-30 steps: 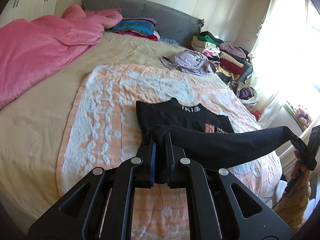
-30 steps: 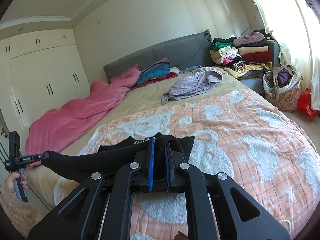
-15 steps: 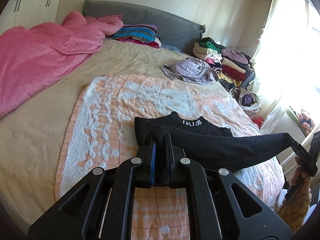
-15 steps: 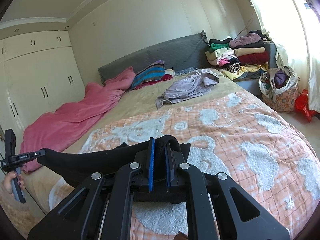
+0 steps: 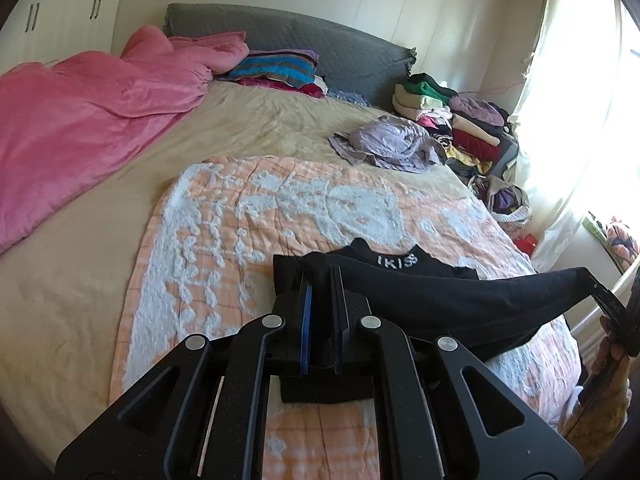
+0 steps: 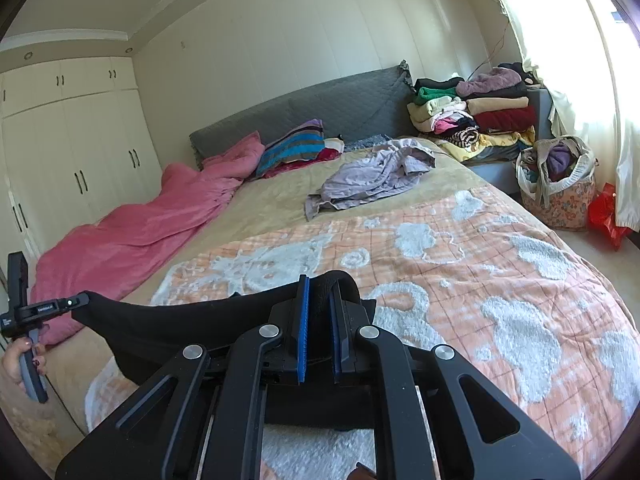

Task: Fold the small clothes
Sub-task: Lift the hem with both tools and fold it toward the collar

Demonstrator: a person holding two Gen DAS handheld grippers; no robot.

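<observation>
Above the blanket, the left gripper and right gripper each clamp an end of a black shirt, stretched taut between them, hands level.

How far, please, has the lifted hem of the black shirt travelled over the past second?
Yes: the hem has moved forward toward the collar print, now covering the orange chest graphic.
</observation>
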